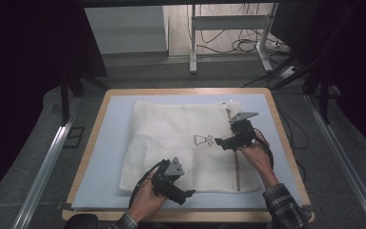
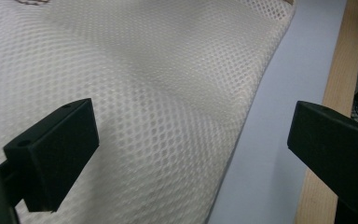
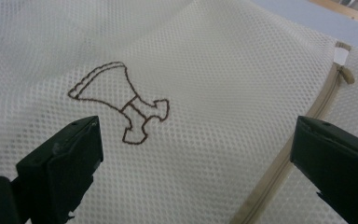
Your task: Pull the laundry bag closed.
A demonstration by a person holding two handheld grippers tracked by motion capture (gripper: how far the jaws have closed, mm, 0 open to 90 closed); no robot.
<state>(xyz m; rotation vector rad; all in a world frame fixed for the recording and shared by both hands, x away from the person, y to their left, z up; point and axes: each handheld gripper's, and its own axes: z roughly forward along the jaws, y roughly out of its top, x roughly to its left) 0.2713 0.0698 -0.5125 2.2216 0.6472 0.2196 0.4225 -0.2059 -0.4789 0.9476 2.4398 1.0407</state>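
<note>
Mesh bag [image 1: 181,143] lies flat, zipper [image 1: 237,164] running near-to-far.

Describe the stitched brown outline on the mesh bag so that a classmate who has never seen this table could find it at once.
Start at the pale blue mat on the wooden table; a cream mesh bag lies flat across it. Near the bag's middle, just left of the right tool, sits the brown outline. It is the only dark figure on the plain mesh, a flared dress-like shape, left of the beige zipper strip.

A wooden table [image 1: 97,125] holds a pale blue mat [image 1: 109,138]. A white mesh bag [image 1: 171,129] lies flat on the mat, its near edge close to the mat's front edge.
</note>
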